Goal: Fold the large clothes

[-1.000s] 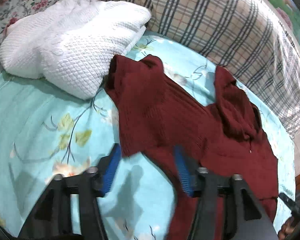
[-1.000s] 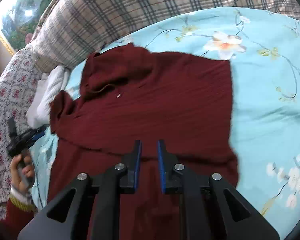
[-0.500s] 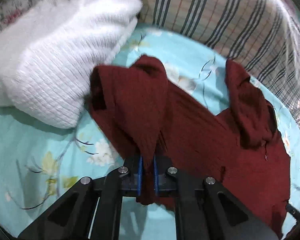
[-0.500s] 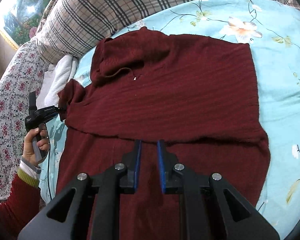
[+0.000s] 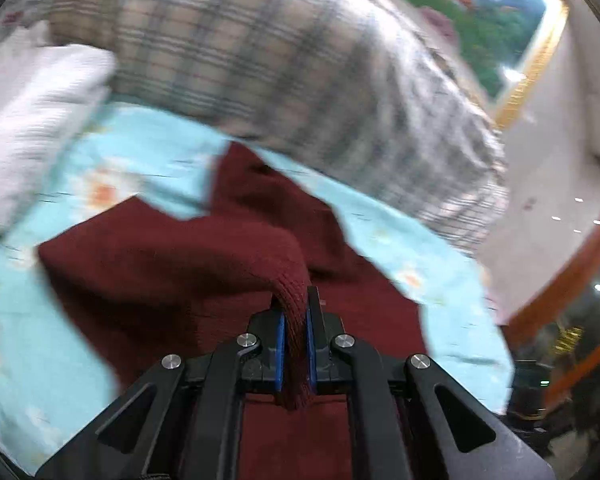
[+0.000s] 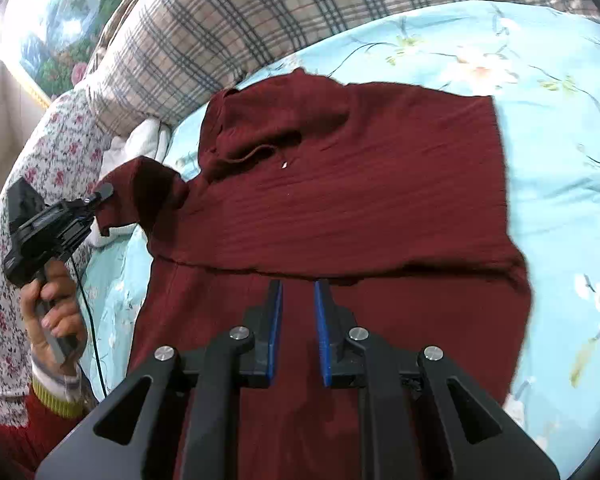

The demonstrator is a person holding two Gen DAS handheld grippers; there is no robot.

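The left tool (image 5: 295, 334) pinches the maroon sweater's (image 6: 340, 200) sleeve (image 6: 140, 192) at the frame's left edge, its body spreading rightward across the bed (image 6: 560, 80), while the right tool (image 6: 298, 320), slightly spread, hovers empty above the hem.

The left wrist view is smeared by motion: the plaid pillow (image 5: 300, 68) and the white knit (image 5: 24, 120) beside it lose their pattern, and the flowers on the blue sheet (image 5: 132, 152) are blotches. The dark red sweater (image 6: 340, 200) runs off the bottom edge behind the right gripper (image 6: 298, 320). Its sleeve end hides the tips of the left gripper (image 6: 100, 194).
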